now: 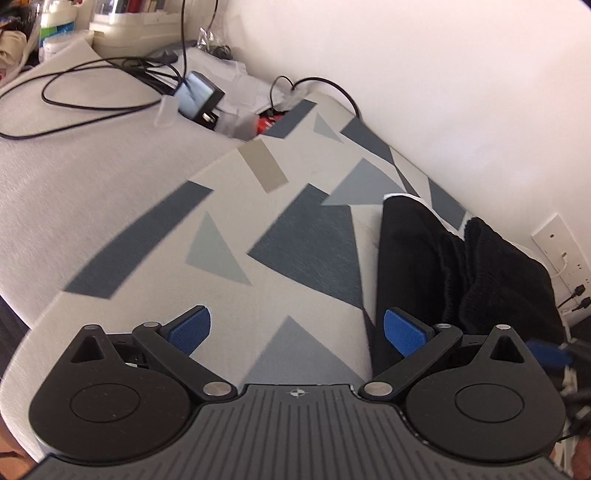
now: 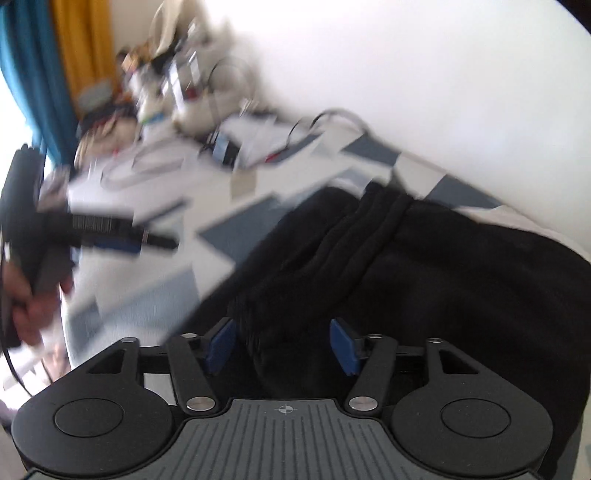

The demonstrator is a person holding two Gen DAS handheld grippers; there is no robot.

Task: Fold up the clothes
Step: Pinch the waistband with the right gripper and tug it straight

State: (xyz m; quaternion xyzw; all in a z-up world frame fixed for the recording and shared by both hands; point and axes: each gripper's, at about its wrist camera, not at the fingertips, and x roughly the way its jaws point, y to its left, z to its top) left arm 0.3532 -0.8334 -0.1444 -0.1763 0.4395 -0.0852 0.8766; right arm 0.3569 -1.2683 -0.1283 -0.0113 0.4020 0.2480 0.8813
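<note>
A black garment [image 1: 461, 266] lies bunched on the right part of an ironing board with a grey cover of blue triangles [image 1: 236, 229], next to the white wall. My left gripper [image 1: 297, 330] hovers open over the bare cover, its right pad [image 1: 404, 332] at the garment's left edge. In the blurred right wrist view the black garment [image 2: 424, 266] fills the right half. My right gripper [image 2: 282, 347] is open just above it, with dark cloth showing between the blue pads and no pad pressing on it. A hand [image 2: 29, 310] holds the left gripper [image 2: 159, 240] at the left.
Black cables [image 1: 85, 107] and a charger [image 1: 199, 98] lie on the grey surface beyond the board's far end. Cluttered boxes [image 1: 133, 26] stand at the back. A wall socket [image 1: 565, 254] with plugs is at the right. Blue and yellow curtains [image 2: 55, 55] hang at the far left.
</note>
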